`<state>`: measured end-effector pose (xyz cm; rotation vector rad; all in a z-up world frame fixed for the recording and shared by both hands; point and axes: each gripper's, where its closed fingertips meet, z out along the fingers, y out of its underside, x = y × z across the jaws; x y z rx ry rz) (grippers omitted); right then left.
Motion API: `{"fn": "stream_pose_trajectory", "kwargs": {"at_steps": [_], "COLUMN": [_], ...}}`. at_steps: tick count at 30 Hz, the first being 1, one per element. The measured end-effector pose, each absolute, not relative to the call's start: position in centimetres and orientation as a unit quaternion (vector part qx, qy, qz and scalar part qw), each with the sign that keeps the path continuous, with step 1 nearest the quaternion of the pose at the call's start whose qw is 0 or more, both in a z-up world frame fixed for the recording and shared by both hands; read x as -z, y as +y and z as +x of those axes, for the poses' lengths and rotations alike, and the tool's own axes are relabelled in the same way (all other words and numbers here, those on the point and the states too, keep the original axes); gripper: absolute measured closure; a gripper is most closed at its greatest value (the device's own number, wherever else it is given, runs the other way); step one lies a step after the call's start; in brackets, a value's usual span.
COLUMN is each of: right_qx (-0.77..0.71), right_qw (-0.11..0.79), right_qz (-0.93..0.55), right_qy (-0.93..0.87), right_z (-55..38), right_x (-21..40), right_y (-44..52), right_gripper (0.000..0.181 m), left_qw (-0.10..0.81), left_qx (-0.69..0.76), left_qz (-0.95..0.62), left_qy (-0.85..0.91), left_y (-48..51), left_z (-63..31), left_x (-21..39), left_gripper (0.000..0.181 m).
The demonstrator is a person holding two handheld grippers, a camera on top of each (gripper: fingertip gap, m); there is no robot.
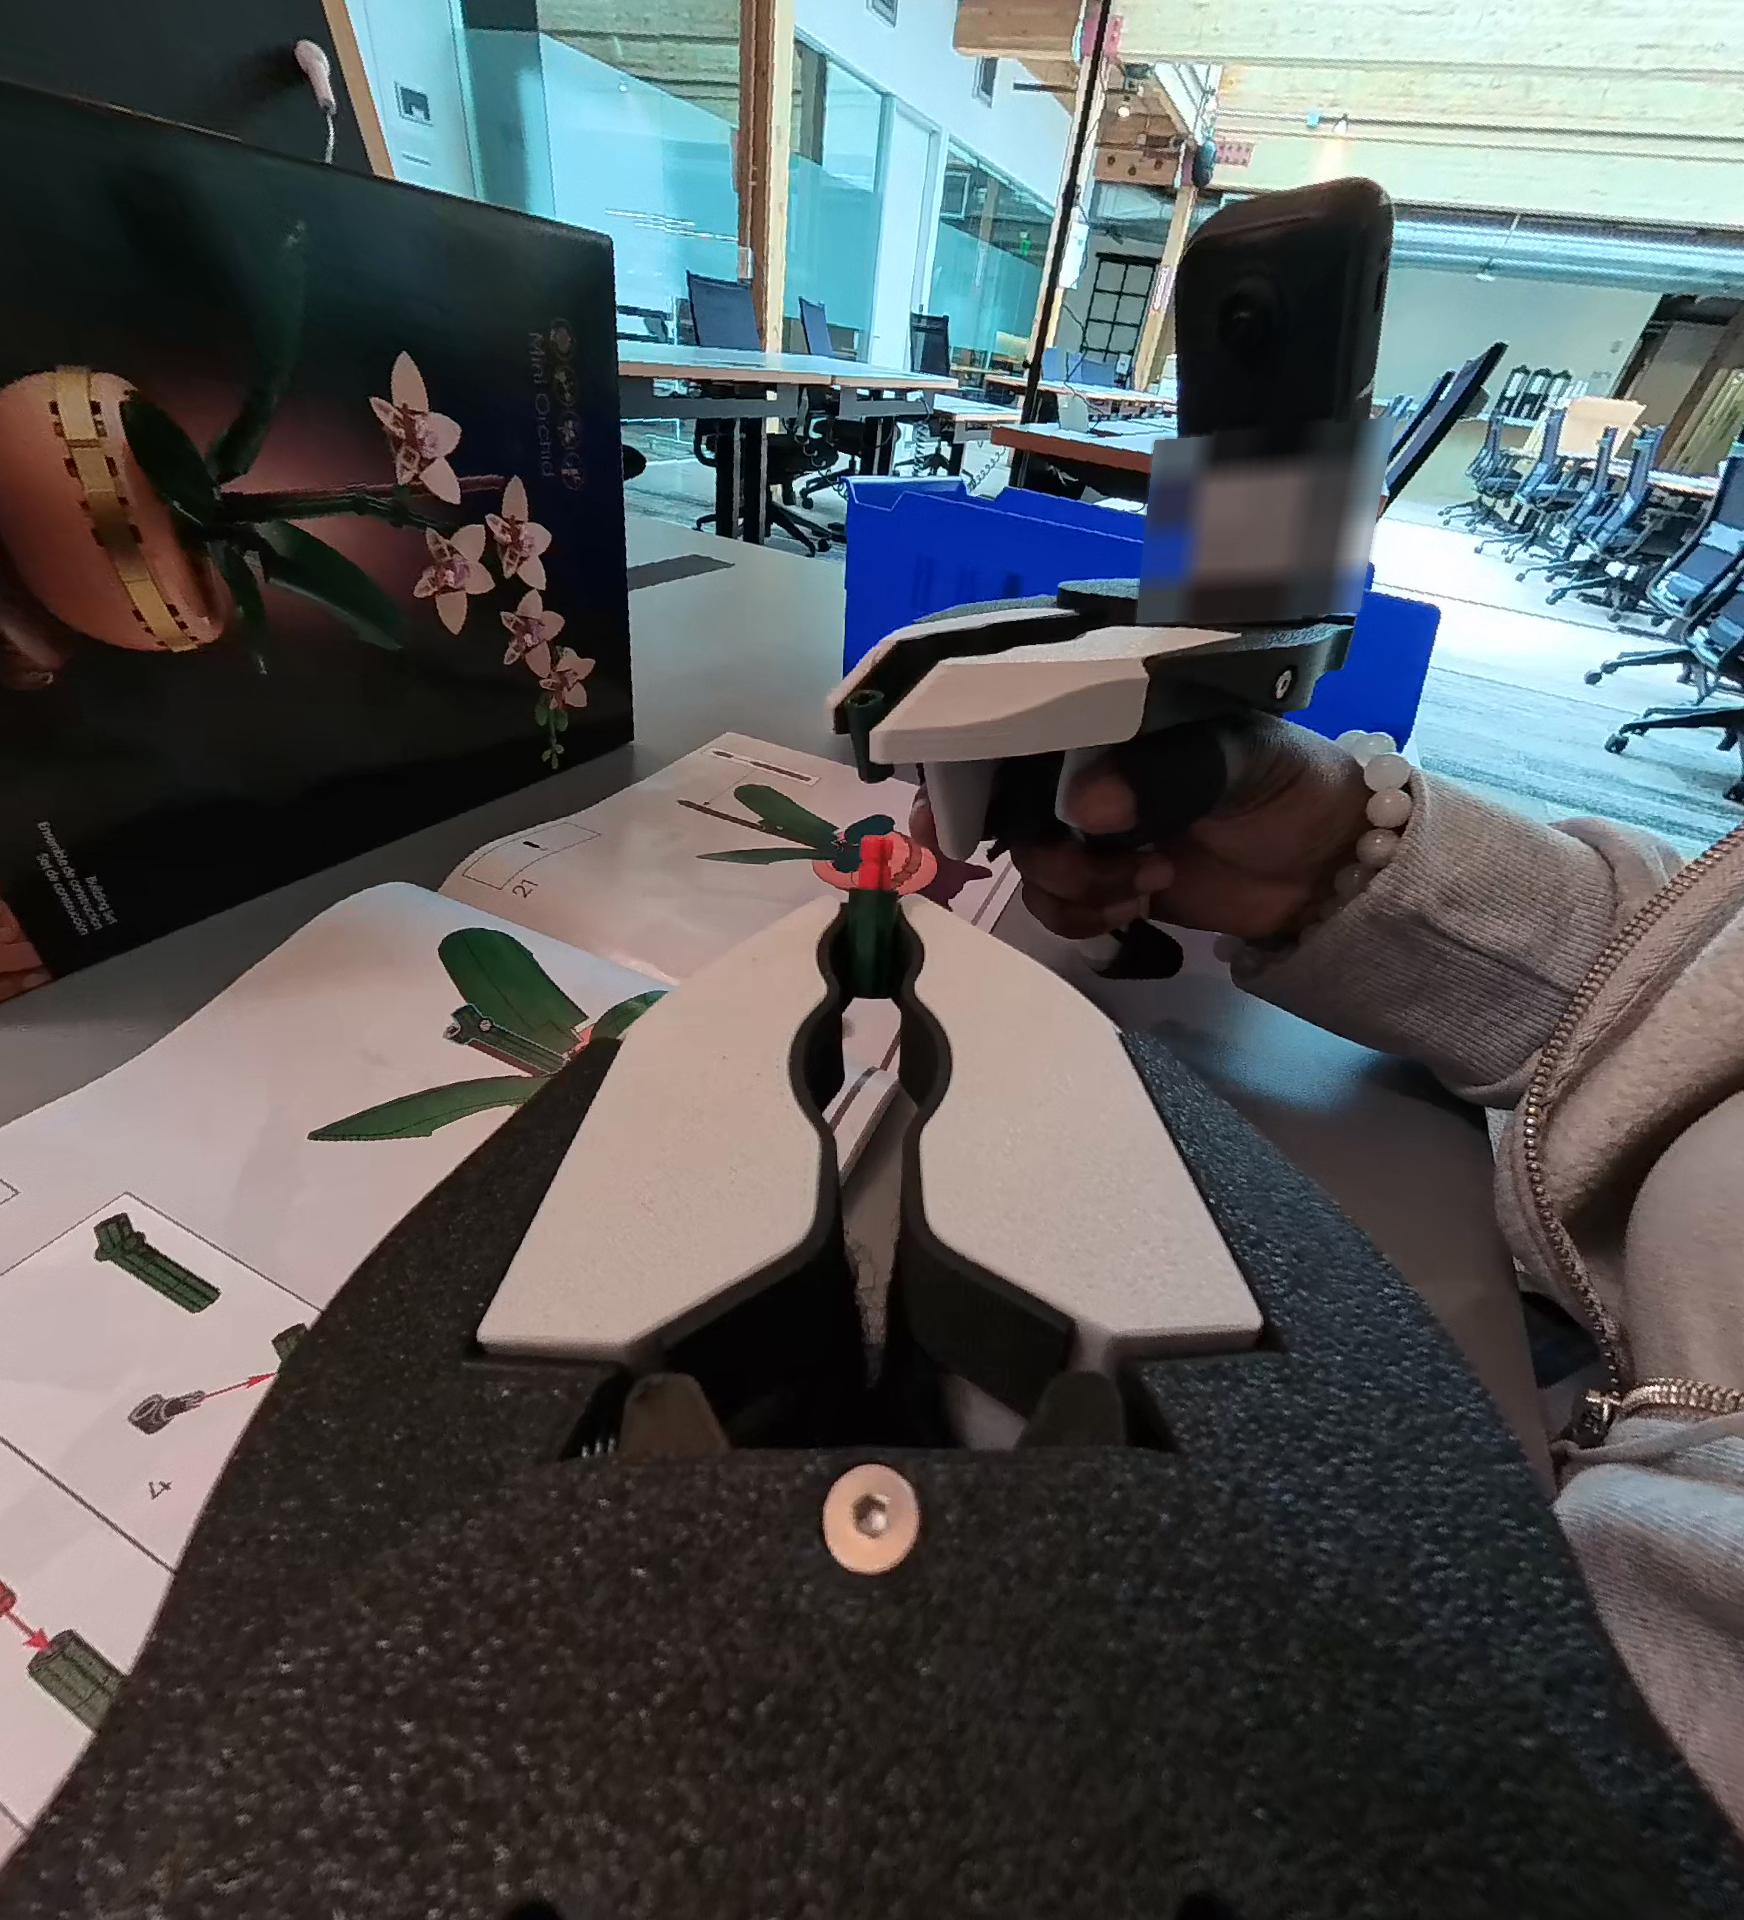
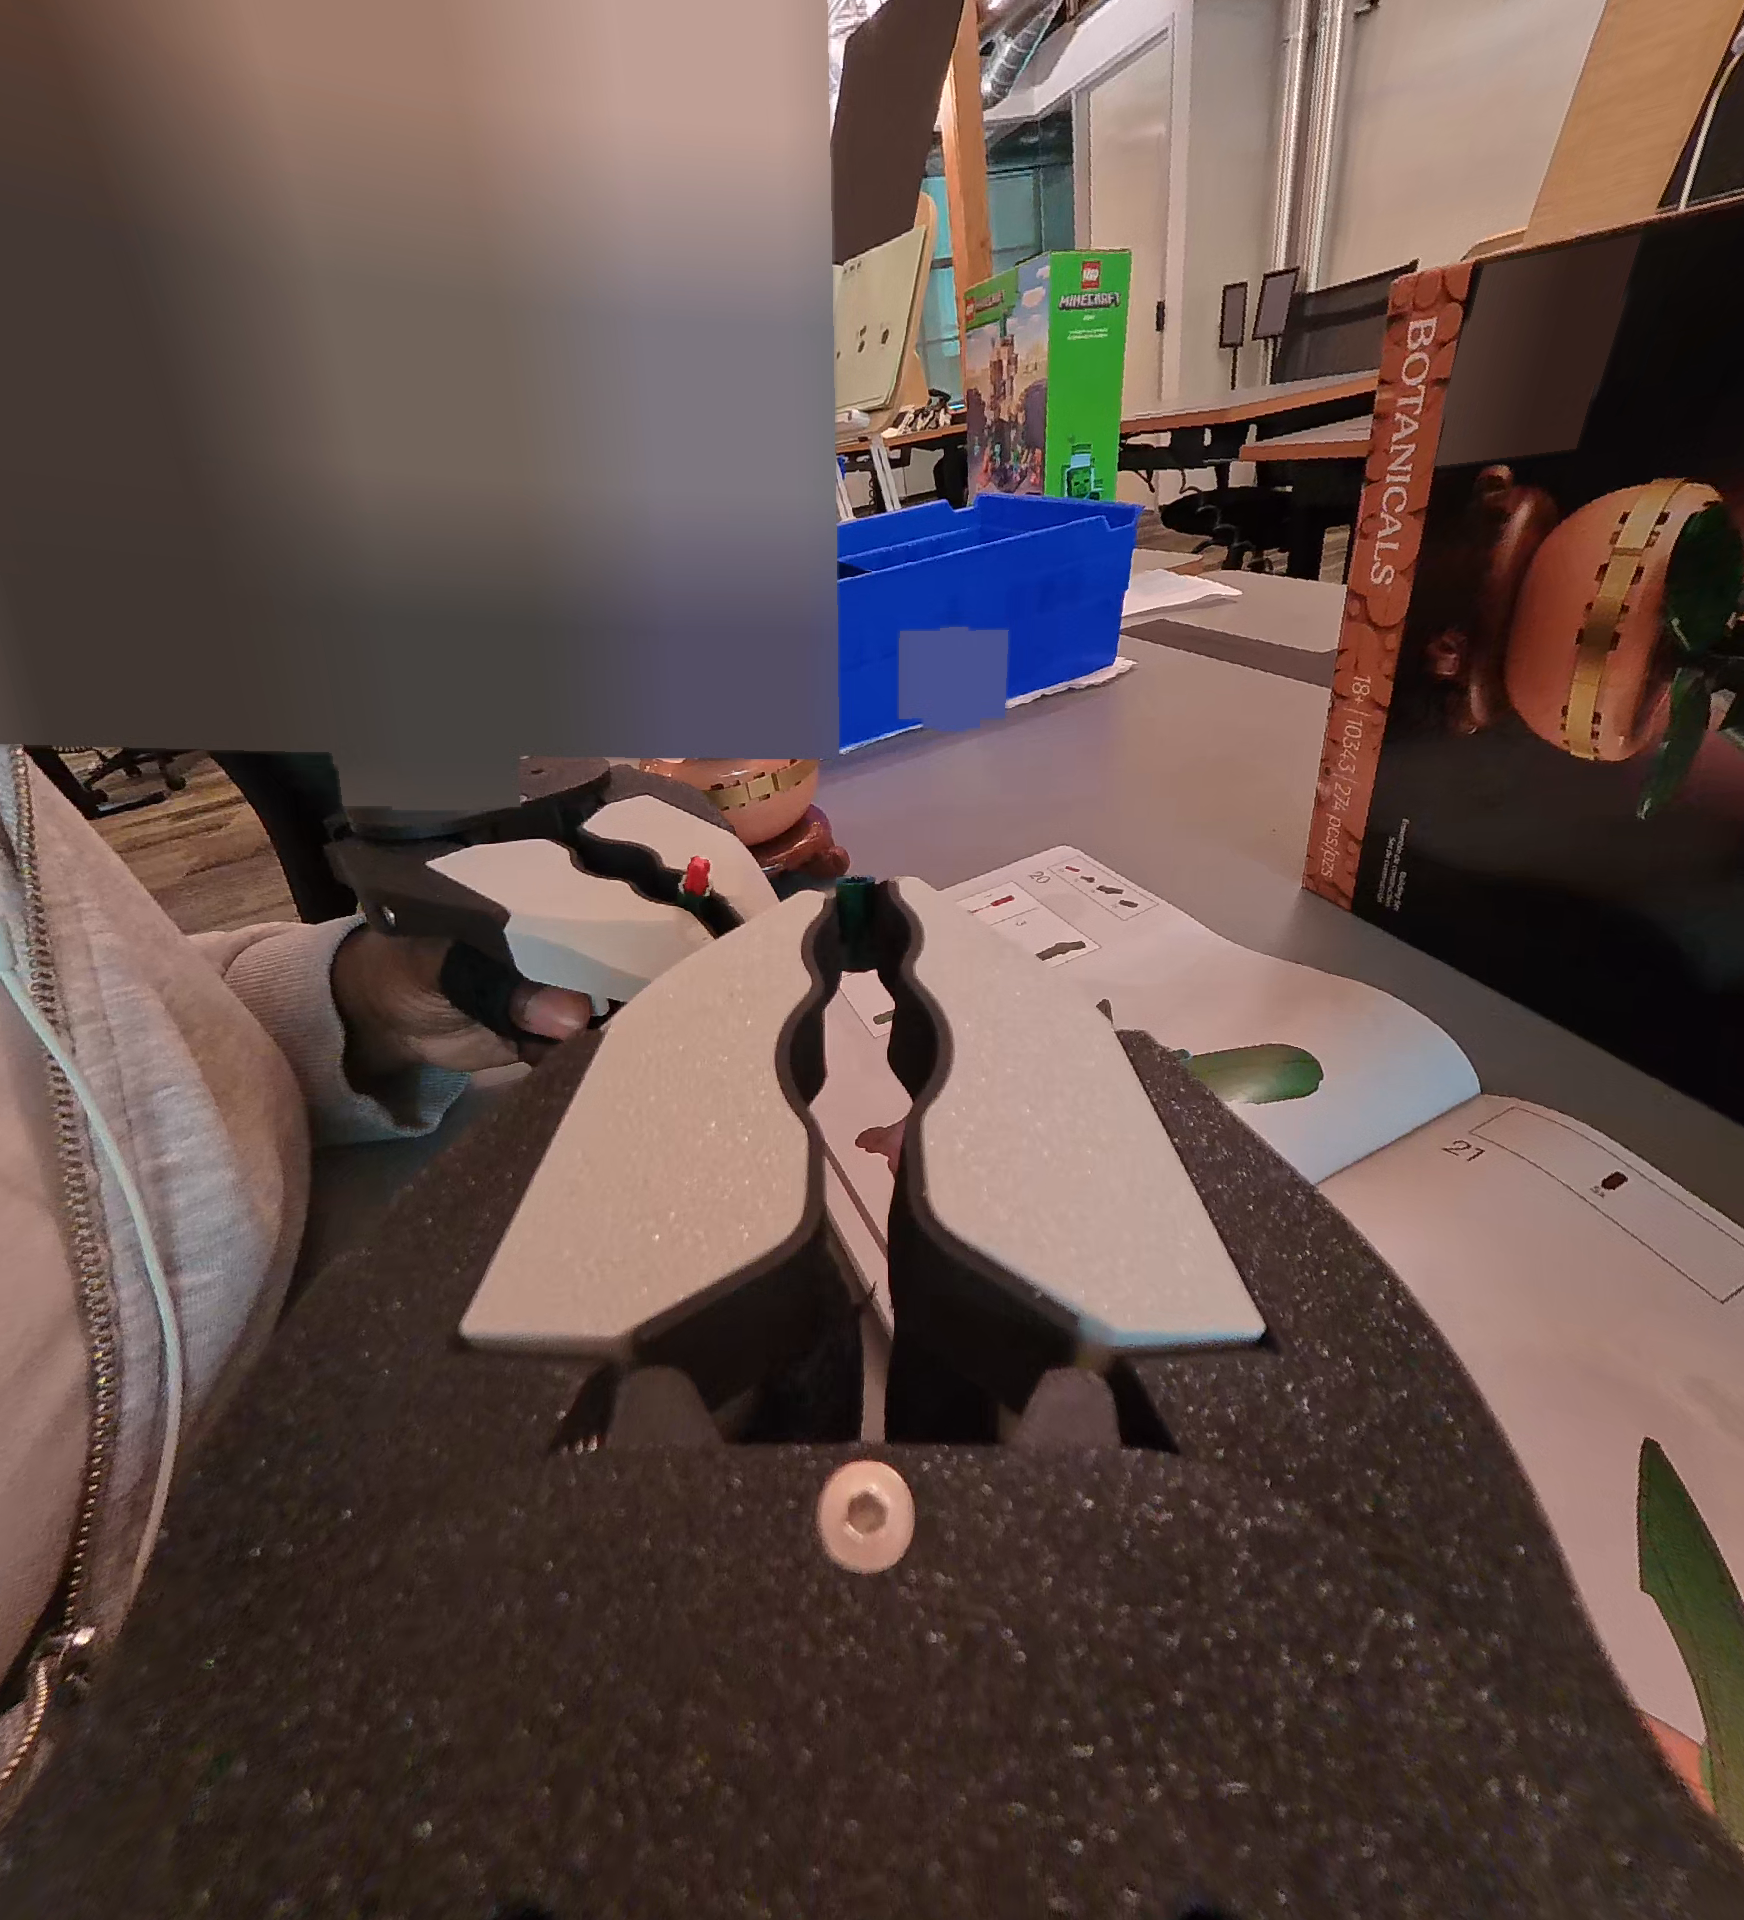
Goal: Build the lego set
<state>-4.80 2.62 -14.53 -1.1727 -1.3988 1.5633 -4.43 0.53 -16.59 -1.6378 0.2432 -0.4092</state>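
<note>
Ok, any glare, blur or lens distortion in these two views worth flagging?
Left wrist view: bright window washes out the right background, fisheye bends the orchid set box; gripped green piece sharp. Right wrist view: large masking patch upper left, instruction booklet stretched at the edge, green piece in focus.

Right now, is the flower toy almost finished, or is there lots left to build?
Lots left. Done: the round tan pot stands built on the table. In hand: the left gripper pinches a green stem piece with a red pin, and the right gripper pinches another green piece. The two are not yet joined, and no flowers show.
</note>
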Motion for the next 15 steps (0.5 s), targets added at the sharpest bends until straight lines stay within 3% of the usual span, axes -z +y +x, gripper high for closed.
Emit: {"fn": "stream_pose_trajectory", "kwargs": {"at_steps": [15], "right_qx": [-0.617], "right_qw": [0.352], "right_qz": [-0.453], "right_qy": [-0.539], "right_z": [-5.01], "right_x": [14.40], "right_y": [2.34], "right_gripper": [0.175], "left_qw": [0.657], "left_qx": [0.182], "left_qz": [-0.724], "left_qy": [0.106], "left_y": [0.56], "left_z": [-4.47], "left_x": [16.59], "left_gripper": [0.177]}}
